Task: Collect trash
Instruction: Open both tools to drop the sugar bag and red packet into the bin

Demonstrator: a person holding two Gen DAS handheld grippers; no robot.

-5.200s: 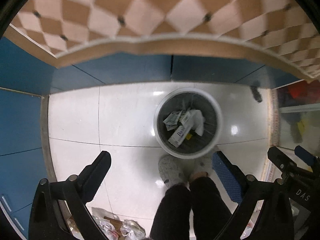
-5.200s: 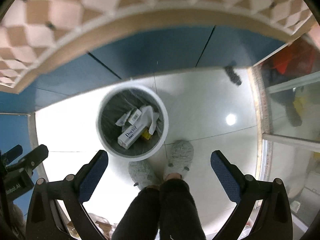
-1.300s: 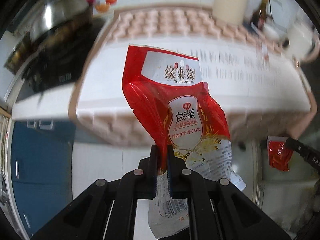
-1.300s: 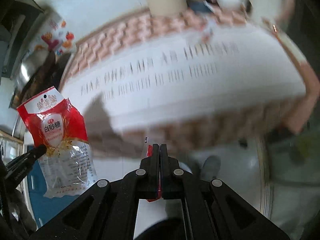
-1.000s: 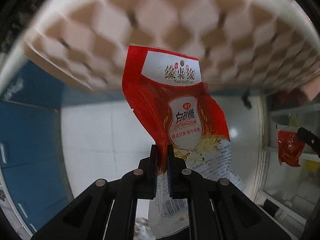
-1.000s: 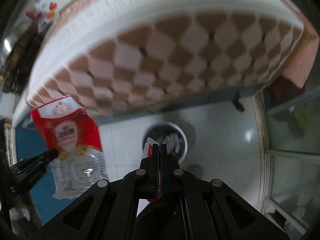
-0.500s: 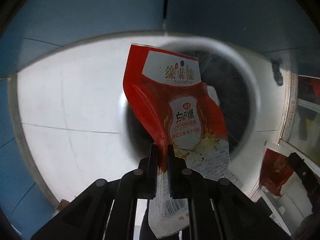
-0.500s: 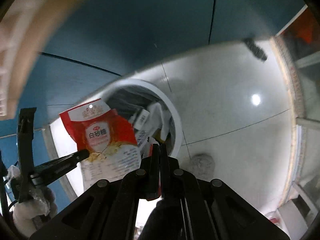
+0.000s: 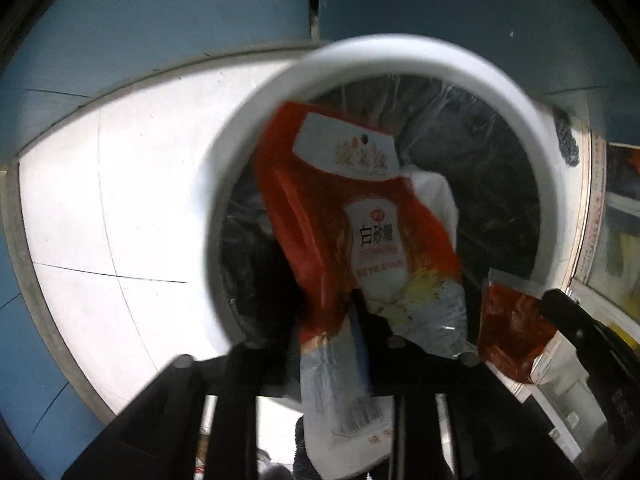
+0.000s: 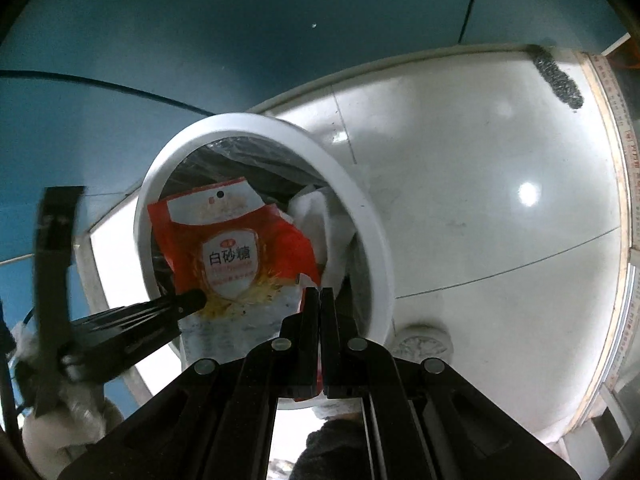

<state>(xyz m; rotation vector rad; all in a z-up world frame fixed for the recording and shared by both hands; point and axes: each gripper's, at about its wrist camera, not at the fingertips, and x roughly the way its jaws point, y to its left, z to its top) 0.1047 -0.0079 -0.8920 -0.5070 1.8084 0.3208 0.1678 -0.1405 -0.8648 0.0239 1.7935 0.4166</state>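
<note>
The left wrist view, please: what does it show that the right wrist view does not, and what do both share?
Only the left wrist view shows the small red packet whole, pinched by the right claw. Only the right wrist view shows the floor's light glare and a grey slipper. Both show the red sugar bag over the white bin and blue cabinets.

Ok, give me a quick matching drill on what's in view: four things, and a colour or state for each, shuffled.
Things:
1. sugar bag
2. small red packet
3. trash bin
4. cabinet doors

States:
A. blue
B. white rim, dark liner
C. clamped in the right gripper
D. over the bin mouth

Pairs: 1-D, 2-C, 3-B, 4-A
</note>
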